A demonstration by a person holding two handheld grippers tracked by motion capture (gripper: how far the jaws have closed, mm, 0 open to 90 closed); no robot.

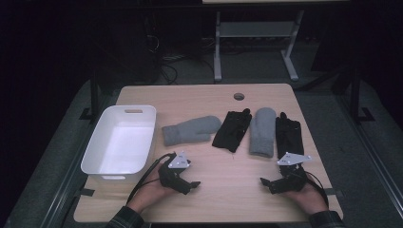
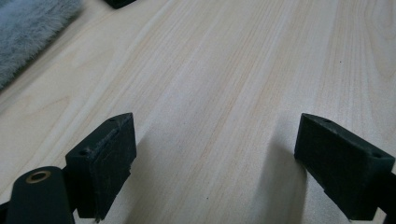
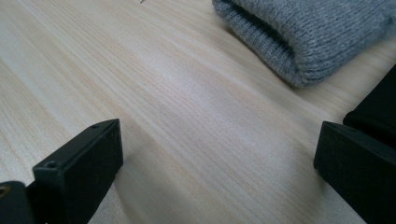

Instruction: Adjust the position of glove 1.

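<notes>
Both tongs, left (image 1: pixel 194 184) and right (image 1: pixel 264 181), rest wide and empty on the near surface (image 1: pixel 228 199). Four mittens lie beyond: grey (image 1: pixel 190 130), black (image 1: pixel 232 130), grey (image 1: pixel 263 131), black (image 1: pixel 288 134). White bin (image 1: pixel 97 156) far left.

Surface (image 1: pixel 209 190) was pale wood, matt w/ fine grain. Grey mittens (image 1: pixel 191 130) looked knitted, fuzzy cloth; black gloves (image 1: pixel 232 130) smooth cloth. Bin (image 1: pixel 97 142) was white, smooth plastic. Fingers (image 2: pixel 105 161) were matt black.
</notes>
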